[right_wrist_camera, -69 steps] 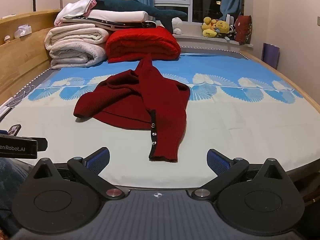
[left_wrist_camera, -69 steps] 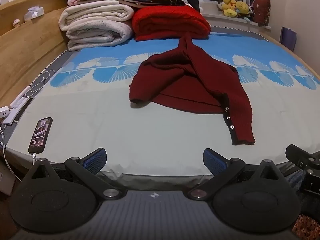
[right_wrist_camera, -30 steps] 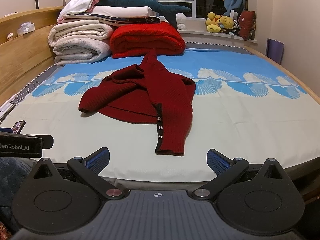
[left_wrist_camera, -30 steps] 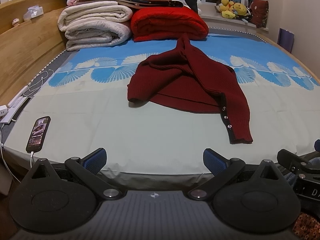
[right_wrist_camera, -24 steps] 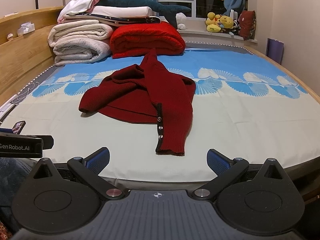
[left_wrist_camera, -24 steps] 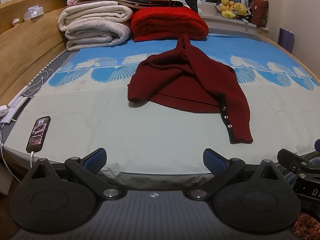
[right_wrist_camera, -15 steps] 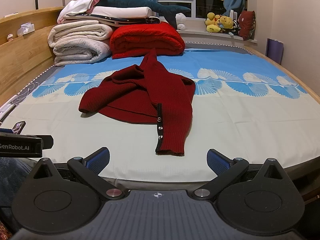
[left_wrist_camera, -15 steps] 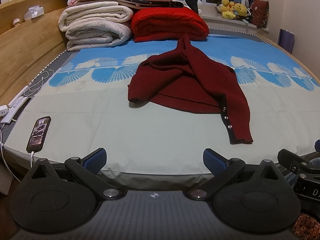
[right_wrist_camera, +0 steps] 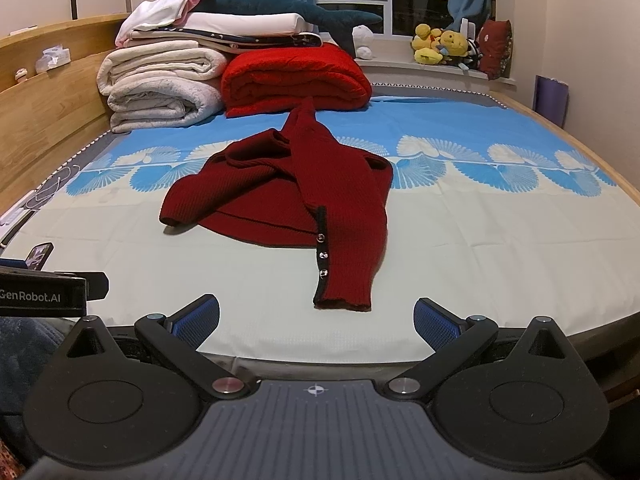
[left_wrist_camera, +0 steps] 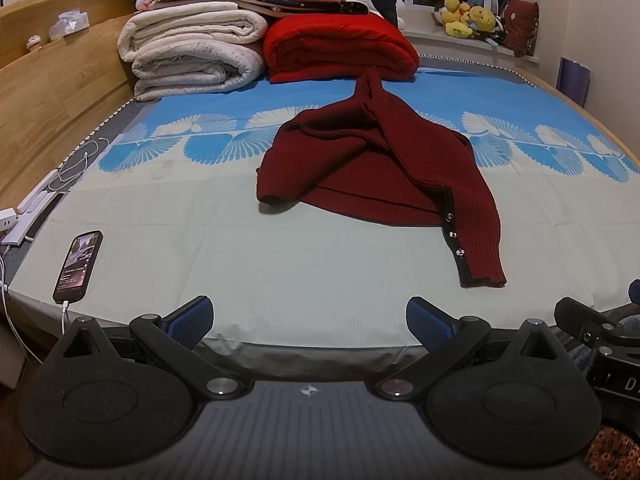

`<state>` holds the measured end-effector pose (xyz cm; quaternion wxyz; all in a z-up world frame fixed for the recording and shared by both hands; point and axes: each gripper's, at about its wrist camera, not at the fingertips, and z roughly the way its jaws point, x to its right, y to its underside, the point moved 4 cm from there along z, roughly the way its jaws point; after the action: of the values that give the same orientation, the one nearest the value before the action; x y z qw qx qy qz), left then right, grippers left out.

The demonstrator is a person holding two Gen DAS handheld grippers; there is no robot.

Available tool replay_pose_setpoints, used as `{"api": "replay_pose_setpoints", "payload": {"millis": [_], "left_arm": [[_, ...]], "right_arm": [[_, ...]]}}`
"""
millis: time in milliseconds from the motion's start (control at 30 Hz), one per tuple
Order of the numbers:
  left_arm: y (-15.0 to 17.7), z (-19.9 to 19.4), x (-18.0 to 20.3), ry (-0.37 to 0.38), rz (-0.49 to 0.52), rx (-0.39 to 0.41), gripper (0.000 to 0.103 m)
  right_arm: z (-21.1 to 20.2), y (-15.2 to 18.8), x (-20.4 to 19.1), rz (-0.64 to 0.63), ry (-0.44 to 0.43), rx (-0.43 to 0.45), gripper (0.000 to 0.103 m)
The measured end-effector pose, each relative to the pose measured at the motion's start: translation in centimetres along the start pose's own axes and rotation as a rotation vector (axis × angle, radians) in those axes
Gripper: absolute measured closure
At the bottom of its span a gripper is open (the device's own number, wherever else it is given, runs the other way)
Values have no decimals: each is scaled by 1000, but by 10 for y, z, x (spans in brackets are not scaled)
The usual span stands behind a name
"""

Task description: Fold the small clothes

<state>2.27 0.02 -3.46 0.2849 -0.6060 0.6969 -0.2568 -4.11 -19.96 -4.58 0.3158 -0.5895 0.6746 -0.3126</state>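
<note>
A dark red knitted cardigan [left_wrist_camera: 384,172] lies crumpled on the bed, one sleeve bunched at its left and a front edge with snap buttons reaching toward me; it also shows in the right wrist view [right_wrist_camera: 296,196]. My left gripper [left_wrist_camera: 308,320] is open and empty at the bed's near edge, well short of the cardigan. My right gripper [right_wrist_camera: 316,320] is open and empty, just short of the cardigan's near hem [right_wrist_camera: 342,302]. The left gripper's body [right_wrist_camera: 44,294] shows at the left of the right wrist view.
Folded white blankets [left_wrist_camera: 192,60] and a red blanket [left_wrist_camera: 340,50] are stacked at the head of the bed. A phone [left_wrist_camera: 78,266] on a cable lies at the near left edge. A wooden side board [left_wrist_camera: 52,104] runs along the left. Plush toys [right_wrist_camera: 440,48] sit on the windowsill.
Both grippers have crept slightly toward the bed and upward. The cardigan has not moved and both grippers stay open.
</note>
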Motion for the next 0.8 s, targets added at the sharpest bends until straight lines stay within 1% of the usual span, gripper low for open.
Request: {"api": "replay_pose_setpoints", "payload": {"millis": [567, 800], "left_arm": [[1, 1, 0, -2, 2, -4, 0], [0, 10, -1, -2, 0, -17, 0]], "right_arm": [[4, 1, -1, -2, -7, -4, 1], [9, 0, -1, -3, -13, -10, 1]]}}
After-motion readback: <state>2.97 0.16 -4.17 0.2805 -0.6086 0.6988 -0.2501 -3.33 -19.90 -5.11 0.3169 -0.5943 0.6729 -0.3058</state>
